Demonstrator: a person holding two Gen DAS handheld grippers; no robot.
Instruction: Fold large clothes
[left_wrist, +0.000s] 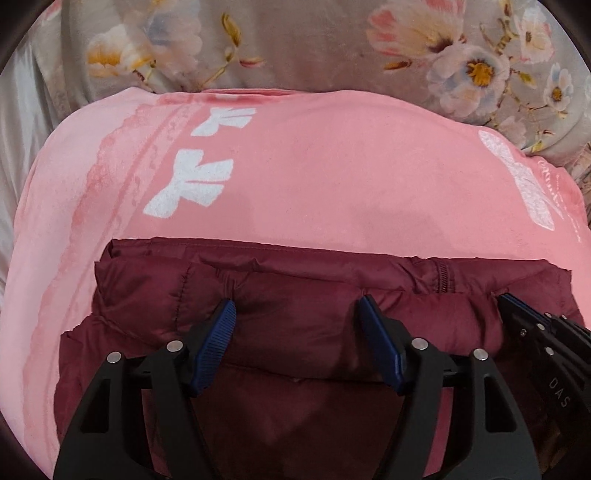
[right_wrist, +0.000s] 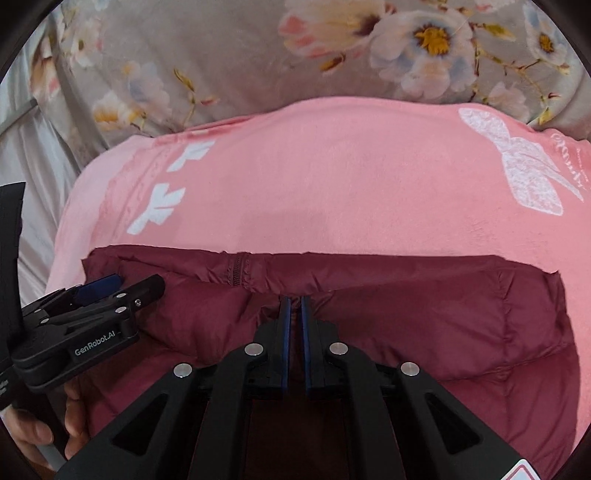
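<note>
Maroon puffer jacket (left_wrist: 295, 332) folded on pink blanket (left_wrist: 314, 177), left tongs (left_wrist: 297, 310) wide over it, right tongs (right_wrist: 294, 306) pinching its fabric

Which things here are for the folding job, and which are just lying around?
For the job:
- maroon puffer jacket
- left gripper, open over the jacket
- right gripper, pinching the jacket

Just there:
- pink blanket under the jacket
- flowery sheet behind it
</note>
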